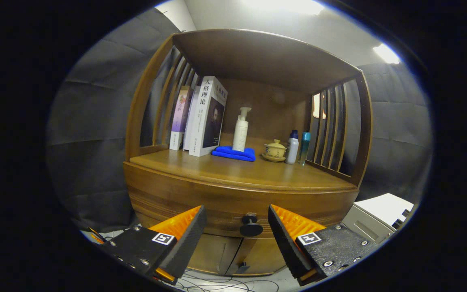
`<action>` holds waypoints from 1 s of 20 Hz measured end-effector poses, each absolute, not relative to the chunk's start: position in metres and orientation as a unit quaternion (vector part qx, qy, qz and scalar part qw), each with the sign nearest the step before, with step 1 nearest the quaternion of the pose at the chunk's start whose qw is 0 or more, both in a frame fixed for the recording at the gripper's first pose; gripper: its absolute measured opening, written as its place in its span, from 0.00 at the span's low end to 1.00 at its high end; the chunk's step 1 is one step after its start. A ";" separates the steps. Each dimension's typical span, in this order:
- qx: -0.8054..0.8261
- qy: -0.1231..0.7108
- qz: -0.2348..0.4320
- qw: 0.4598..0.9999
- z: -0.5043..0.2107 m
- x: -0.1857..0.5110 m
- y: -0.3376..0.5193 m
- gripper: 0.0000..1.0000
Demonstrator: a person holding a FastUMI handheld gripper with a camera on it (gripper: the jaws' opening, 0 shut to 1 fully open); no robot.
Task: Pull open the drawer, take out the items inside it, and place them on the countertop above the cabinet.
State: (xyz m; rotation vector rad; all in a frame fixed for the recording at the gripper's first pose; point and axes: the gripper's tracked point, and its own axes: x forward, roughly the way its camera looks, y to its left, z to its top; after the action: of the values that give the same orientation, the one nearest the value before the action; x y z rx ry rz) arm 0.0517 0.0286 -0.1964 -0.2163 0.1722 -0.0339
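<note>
**Gripper view: fingers lined up on the drawer knob**

Gripper view has the gripper (237,217) spread wide, holding nothing, with the dark knob (251,228) sitting right in the gap, touching neither finger. That knob is on the closed drawer (201,198) at 12 o'clock just ahead. Up on the countertop (241,172): books (201,117) at 11 o'clock, a pump bottle (240,132) on a blue cloth (233,153), then a lidded teacup (275,151) and two small bottles (298,147) around 1 o'clock.

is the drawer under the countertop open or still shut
Shut. The drawer front sits flush under the countertop edge, with no gap. Its knob lies between the open gripper fingers, ungripped.
</note>
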 end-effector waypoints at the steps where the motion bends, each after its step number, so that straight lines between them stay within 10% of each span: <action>1: -0.102 0.092 -0.019 0.990 -0.203 0.055 0.026 0.94; 10: -0.019 0.130 -0.017 0.991 -0.258 0.087 0.007 0.86; 20: -0.041 0.119 -0.028 0.992 -0.266 0.090 -0.003 0.38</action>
State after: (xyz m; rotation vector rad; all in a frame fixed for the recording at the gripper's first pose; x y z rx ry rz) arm 0.0904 -0.0031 -0.2658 -0.0829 0.2391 -0.0564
